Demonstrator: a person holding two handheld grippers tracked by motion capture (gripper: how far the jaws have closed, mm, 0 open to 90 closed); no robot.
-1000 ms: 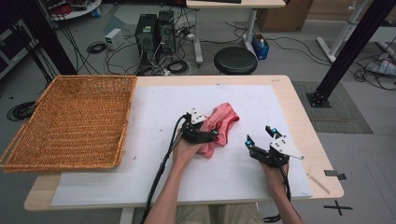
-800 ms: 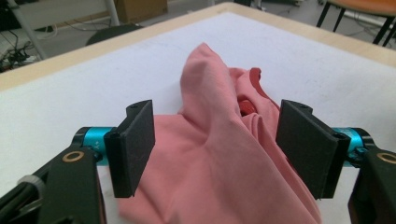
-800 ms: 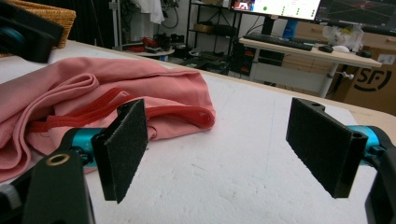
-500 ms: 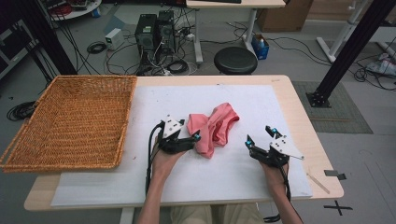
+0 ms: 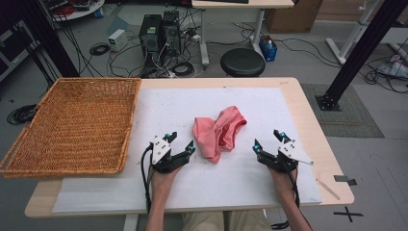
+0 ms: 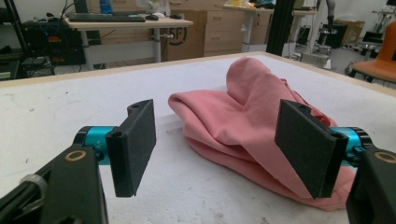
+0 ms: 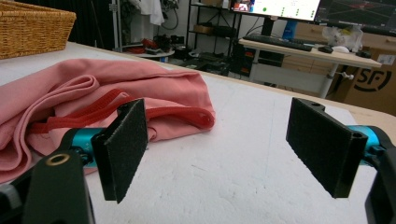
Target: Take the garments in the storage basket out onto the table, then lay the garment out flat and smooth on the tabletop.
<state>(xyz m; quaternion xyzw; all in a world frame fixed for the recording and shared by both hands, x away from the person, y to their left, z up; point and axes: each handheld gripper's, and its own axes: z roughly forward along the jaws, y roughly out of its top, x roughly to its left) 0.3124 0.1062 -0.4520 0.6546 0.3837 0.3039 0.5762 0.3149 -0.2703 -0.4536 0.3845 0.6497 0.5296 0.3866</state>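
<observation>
Black letters "SF" inside a ring are showing on a brown cardboard box [image 7: 373,79], standing far beyond the right gripper [image 7: 229,149], toward its upper right, under a desk [image 7: 308,49].

Even, bright overhead light falls on the white table cover [image 5: 240,183], leaving only soft, short shadows under the pink cloth [image 5: 219,132]. The high view is slightly soft; both gripper views are sharp up close, with background desks mildly blurred.
</observation>
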